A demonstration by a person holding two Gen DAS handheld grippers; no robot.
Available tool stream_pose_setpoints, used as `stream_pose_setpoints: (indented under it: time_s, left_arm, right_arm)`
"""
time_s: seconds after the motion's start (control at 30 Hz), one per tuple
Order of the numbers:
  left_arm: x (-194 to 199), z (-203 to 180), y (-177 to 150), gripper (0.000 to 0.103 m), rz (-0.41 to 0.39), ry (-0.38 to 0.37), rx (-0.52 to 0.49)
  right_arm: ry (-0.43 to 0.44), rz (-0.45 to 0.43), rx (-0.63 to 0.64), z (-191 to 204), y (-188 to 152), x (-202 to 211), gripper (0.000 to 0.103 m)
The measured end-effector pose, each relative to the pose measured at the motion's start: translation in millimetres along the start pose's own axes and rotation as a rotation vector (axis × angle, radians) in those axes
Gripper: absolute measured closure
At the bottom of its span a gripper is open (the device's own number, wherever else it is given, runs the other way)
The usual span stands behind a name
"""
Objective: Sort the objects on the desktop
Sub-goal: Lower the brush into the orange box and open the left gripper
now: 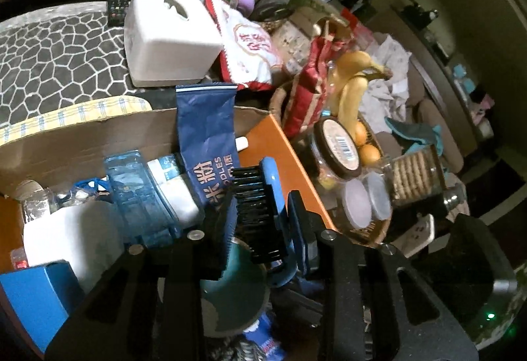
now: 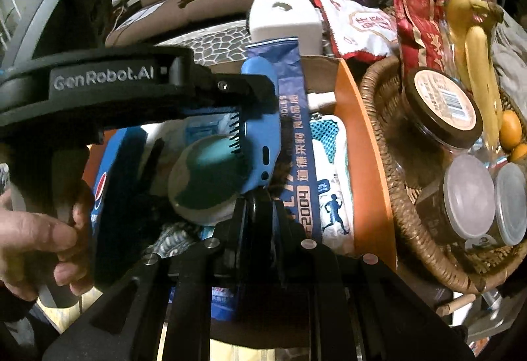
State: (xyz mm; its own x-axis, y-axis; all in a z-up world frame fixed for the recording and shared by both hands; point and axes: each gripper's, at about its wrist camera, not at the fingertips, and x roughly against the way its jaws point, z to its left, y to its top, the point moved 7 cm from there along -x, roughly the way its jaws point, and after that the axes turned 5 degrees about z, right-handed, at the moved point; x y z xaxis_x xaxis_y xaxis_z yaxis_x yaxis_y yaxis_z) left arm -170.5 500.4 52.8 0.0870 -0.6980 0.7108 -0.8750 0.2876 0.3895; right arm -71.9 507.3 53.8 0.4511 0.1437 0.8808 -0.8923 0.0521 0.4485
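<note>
My left gripper [image 1: 260, 216] is shut on a blue hairbrush [image 1: 263, 202] with black bristles and holds it over the orange box [image 1: 280, 146] full of items. In the right wrist view the left gripper [image 2: 243, 97] reaches in from the left with the blue brush [image 2: 263, 130] between its fingers, above a teal round item [image 2: 204, 176]. My right gripper [image 2: 260, 206] is shut with nothing in it, its fingers pressed together just below the brush's handle end. A blue noodle pack [image 1: 207, 136] stands in the box.
A white tissue box [image 1: 168, 34] sits behind the orange box. A wicker basket [image 2: 395, 196] at right holds jars [image 2: 441, 104], bananas [image 2: 477, 64] and oranges. Snack bags [image 1: 250, 47] lie behind. A person's hand [image 2: 39, 242] holds the left gripper's grip.
</note>
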Motion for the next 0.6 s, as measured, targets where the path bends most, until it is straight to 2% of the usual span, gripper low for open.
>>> stream_pose_setpoints:
  time_s: [0.07,0.13,0.2,0.4,0.5,0.57,0.6]
  left_arm:
    - [-2.4,0.5,-0.7,0.067,0.01,0.005,-0.011]
    - [0.2,1.6,-1.8,0.05,0.008,0.013,-0.021]
    - [6.7,1.8,-2.9,0.044,-0.002,0.007,-0.024]
    - [30.4,5.6,-8.9,0.041,-0.004,0.022,-0.046]
    - [43.1,7.0,-14.9,0.038,-0.007,0.037,-0.056]
    - [53.1,9.2,-21.5,0.036,-0.007,0.049,-0.062]
    - [56.6,10.1,-23.8,0.031,-0.006,0.053,-0.062]
  right_arm:
    - [-0.021,-0.003,-0.011,-4.6,1.6,-0.9,0.088]
    - [-0.04,-0.001,-0.036,-12.5,1.9,-3.3,0.087]
    - [-0.043,0.0,-0.061,-18.9,1.0,-5.4,0.084]
    - [-0.034,-0.014,-0.104,-19.9,0.4,1.1,0.083]
    - [-0.044,-0.023,-0.109,-16.9,1.4,9.2,0.072]
    - [-0.046,-0.031,-0.115,-13.9,2.6,15.8,0.069]
    - [-0.046,-0.032,-0.117,-12.4,2.8,18.0,0.065]
